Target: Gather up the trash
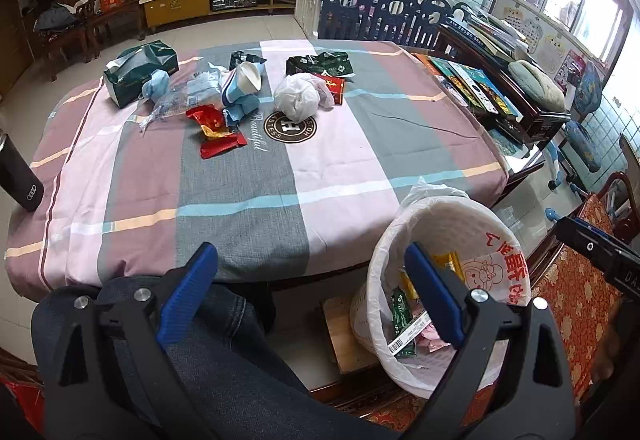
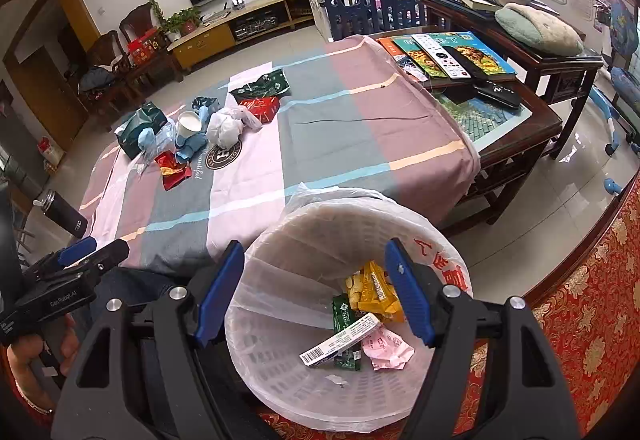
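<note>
A white bin (image 2: pixel 360 208) lined with a plastic bag stands just below the table's front edge. It holds yellow wrappers (image 2: pixel 376 292), a green packet, a barcoded white box (image 2: pixel 340 340) and a pink wrapper. My right gripper (image 2: pixel 314 290) hangs open over the bin, nothing between its pads. My left gripper (image 1: pixel 312 280) is open and empty, left of the bin (image 1: pixel 440 208), above a jeans-clad leg. Further back on the striped tablecloth (image 1: pixel 340 160) lie a red wrapper (image 1: pixel 214 128), a white plastic bag (image 1: pixel 298 96), a paper cup (image 1: pixel 244 80), a green packet (image 1: pixel 320 66) and blue gloves.
A green tissue box (image 1: pixel 140 72) sits at the table's far left and a black flask (image 1: pixel 20 176) at its left edge. Books and remotes (image 2: pixel 460 56) cover the table's right end. A red patterned seat (image 2: pixel 580 300) lies beside the bin. A hand holds the left gripper (image 2: pixel 80 260).
</note>
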### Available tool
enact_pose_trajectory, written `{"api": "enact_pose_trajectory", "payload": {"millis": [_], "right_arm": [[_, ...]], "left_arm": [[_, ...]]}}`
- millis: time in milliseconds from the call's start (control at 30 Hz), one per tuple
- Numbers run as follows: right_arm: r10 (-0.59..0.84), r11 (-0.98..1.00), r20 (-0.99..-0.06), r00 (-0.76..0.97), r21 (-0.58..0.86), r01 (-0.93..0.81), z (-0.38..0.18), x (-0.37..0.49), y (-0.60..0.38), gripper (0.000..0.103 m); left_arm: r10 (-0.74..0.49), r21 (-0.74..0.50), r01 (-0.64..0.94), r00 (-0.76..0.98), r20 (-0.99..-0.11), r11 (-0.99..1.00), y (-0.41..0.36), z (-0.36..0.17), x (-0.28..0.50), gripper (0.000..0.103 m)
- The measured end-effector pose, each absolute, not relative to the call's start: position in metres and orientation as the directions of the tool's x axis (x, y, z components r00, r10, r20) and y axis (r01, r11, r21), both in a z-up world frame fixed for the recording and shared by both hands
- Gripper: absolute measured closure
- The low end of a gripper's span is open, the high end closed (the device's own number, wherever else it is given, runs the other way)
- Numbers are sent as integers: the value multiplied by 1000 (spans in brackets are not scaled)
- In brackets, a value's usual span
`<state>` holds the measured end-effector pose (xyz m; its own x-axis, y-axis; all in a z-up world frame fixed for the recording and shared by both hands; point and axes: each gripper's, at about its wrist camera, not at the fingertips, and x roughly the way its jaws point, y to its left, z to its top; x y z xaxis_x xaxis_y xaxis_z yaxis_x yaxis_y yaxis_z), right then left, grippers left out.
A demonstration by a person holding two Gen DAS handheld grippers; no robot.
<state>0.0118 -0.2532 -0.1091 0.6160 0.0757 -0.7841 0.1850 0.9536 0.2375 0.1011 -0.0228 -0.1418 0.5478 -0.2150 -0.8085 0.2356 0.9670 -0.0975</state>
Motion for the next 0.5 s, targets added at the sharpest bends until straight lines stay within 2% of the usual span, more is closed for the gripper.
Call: {"api": "enact_pose_trajectory", "payload": {"millis": [500], "right_arm": [[86,955,-790,607,239,176,-113,13,-247,31]], "left_arm": [[-177,-84,189,560,-809,978,-9,-143,105,9]]}}
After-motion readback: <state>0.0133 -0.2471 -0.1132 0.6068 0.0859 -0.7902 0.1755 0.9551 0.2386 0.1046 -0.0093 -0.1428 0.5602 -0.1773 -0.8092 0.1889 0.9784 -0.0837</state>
